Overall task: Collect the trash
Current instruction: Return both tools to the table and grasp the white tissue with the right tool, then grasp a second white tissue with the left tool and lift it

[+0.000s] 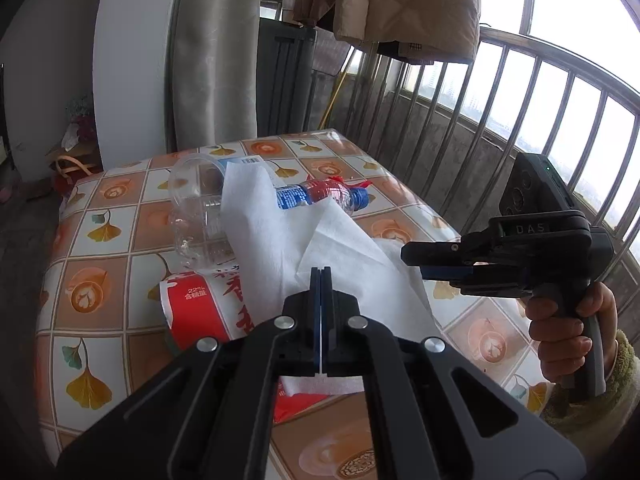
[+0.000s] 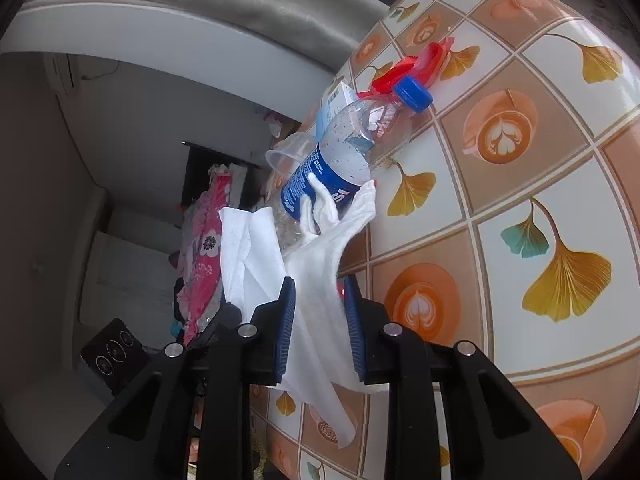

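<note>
progress: early; nothing looks collected yet, all trash on the counter [image 1: 120,200].
left gripper [image 1: 321,280]: jaws together, pinching the near edge of the white tissue [image 1: 280,240].
right gripper [image 2: 320,300]: jaws narrowed around the tissue's other end, contact uncertain.
beyond the grippers: ribbed clear bottle [image 1: 320,194], blue cap; thin clear cup [image 1: 196,184]; glossy red wrapper [image 1: 200,308].
tissue: soft, quilted, creased.

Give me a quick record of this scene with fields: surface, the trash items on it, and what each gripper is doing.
surface: table with a tiled leaf-and-coffee-cup cloth
trash: white tissue; blue-capped plastic bottle lying down; clear plastic cup on its side; red and white wrapper
left gripper: shut on the white tissue
right gripper: the white tissue lies between its fingers; grip unclear
</note>
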A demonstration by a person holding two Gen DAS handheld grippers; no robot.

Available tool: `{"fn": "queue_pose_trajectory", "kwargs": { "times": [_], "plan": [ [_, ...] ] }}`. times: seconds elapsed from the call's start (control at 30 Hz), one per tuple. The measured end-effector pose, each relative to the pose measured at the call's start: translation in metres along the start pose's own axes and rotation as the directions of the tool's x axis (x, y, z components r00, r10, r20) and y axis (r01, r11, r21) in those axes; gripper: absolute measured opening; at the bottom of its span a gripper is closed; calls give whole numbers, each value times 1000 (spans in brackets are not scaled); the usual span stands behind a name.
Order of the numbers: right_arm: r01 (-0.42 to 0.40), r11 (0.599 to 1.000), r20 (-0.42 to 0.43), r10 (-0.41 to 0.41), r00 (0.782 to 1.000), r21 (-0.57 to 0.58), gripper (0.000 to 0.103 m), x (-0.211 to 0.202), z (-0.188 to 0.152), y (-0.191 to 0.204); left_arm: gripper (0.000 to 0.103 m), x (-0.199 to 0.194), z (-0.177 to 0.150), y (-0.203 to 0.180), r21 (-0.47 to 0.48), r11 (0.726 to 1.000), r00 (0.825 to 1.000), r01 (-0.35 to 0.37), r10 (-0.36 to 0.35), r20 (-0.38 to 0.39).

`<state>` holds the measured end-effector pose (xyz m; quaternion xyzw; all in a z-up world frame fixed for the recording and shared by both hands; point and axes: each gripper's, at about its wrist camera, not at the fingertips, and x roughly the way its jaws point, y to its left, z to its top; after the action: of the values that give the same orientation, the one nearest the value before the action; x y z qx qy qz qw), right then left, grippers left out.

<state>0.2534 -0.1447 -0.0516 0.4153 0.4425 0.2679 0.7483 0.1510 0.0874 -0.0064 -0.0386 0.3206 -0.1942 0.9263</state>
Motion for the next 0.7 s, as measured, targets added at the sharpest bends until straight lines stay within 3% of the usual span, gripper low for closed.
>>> {"fn": "queue_pose_trajectory", "kwargs": {
  "times": [0.17, 0.27, 0.43, 0.63, 0.7],
  "plan": [
    [7, 1000, 5, -7, 1000, -22, 16, -6, -4, 6, 0, -10, 5, -5, 34, 999, 999, 23, -25, 48],
    [5, 1000, 2, -5, 1000, -27, 15, -6, -6, 8, 22, -7, 8, -5, 40, 999, 999, 8, -10, 35],
    [-5, 999, -5, 5, 1000, -37, 12, -9, -9, 10, 34, 8, 4, -5, 45, 999, 999, -30, 32, -42],
    [-15, 998, -6, 14, 1000, -60, 9, -9, -10, 16, 32, 15, -2, -6, 48, 994, 993, -100, 103, -61],
    [-17, 998, -4, 17, 1000, -67, 8, -9, -10, 18, 13, 16, -3, -9, 66, 989, 989, -131, 135, -61]
  ]
}}
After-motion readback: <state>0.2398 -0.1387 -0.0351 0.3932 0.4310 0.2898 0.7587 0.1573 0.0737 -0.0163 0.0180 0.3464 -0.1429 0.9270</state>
